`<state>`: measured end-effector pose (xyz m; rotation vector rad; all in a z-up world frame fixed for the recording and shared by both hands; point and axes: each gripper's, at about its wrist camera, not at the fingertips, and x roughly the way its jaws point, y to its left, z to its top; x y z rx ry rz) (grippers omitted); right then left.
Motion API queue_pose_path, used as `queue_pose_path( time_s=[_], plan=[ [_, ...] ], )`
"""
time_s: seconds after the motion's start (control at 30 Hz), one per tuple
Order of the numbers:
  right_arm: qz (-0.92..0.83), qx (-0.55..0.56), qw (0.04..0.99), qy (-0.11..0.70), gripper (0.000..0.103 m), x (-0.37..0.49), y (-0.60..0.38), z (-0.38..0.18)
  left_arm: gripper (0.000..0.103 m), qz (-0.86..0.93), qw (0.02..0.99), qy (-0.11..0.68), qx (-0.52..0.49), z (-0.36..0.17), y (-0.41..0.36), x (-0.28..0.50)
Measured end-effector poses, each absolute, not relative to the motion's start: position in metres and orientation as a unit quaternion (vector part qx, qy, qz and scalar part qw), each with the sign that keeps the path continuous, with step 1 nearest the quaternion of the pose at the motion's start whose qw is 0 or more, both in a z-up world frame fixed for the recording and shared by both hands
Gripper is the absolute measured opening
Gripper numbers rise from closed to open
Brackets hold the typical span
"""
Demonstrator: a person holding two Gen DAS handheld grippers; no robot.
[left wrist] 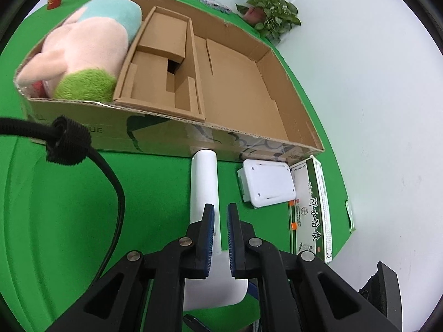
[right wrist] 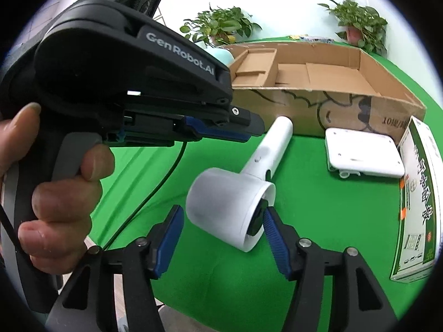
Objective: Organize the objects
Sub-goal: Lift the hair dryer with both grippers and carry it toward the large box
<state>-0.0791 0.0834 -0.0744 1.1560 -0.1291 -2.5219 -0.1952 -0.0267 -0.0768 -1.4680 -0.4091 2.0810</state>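
A white lint roller (left wrist: 205, 177) lies on the green cloth in front of a wide, shallow cardboard box (left wrist: 166, 135), its handle pointing at the box. My left gripper (left wrist: 220, 207) is shut just above the handle with nothing held. In the right wrist view it (right wrist: 254, 127) reaches in from the left in a person's hand (right wrist: 61, 193). My right gripper (right wrist: 221, 211) is open around the roller's head (right wrist: 229, 202). The right fingertip (right wrist: 268, 218) touches its dark end and the left one stands just clear. A pink, blue and green plush toy (left wrist: 83, 52) lies in the box's left end.
A flat white plastic case (left wrist: 265, 182) and a green-and-white medicine carton (left wrist: 313, 210) sit right of the roller, against the box. A cardboard insert (left wrist: 163, 69) fills the box's middle. A black cable (left wrist: 116, 193) hangs at left. Potted plants (right wrist: 221, 25) stand behind.
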Motion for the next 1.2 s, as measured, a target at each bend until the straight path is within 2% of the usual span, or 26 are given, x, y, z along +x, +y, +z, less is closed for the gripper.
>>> queue_pose_path(
  time_s=[0.07,0.17,0.2,0.23,0.37,0.53,0.57,0.63,1.2],
  plan=[
    [-0.895,0.409,0.173,-0.044,0.058,-0.080,0.085,-0.075,0.014,0.767,0.279,-0.141,-0.560,-0.082,-0.023,-0.201],
    [-0.896,0.407,0.170,-0.047,0.057,-0.080,0.086,-0.073,0.036,0.752,0.295,-0.121,-0.577,-0.089,-0.013,-0.209],
    [-0.899,0.403,0.167,-0.046,0.055,-0.079,0.087,-0.071,0.046,0.746,0.303,-0.113,-0.582,-0.091,-0.009,-0.211],
    [-0.901,0.400,0.165,-0.045,0.054,-0.079,0.087,-0.070,0.048,0.743,0.306,-0.107,-0.585,-0.093,-0.006,-0.213],
    [-0.907,0.389,0.156,-0.050,0.049,-0.078,0.093,-0.066,0.048,0.737,0.303,-0.091,-0.597,-0.102,0.003,-0.222],
    [-0.903,0.398,0.157,-0.052,0.049,-0.079,0.096,-0.066,0.046,0.733,0.308,-0.084,-0.601,-0.112,0.007,-0.228],
    [-0.900,0.402,0.161,-0.052,0.049,-0.079,0.094,-0.066,0.045,0.736,0.307,-0.081,-0.598,-0.112,0.008,-0.229],
    [-0.894,0.412,0.167,-0.053,0.049,-0.080,0.090,-0.069,0.027,0.737,0.299,-0.062,-0.603,-0.111,0.008,-0.229],
    [-0.893,0.418,0.161,-0.053,0.049,-0.079,0.100,-0.074,0.026,0.740,0.271,-0.108,-0.606,-0.105,-0.029,-0.230]
  ],
)
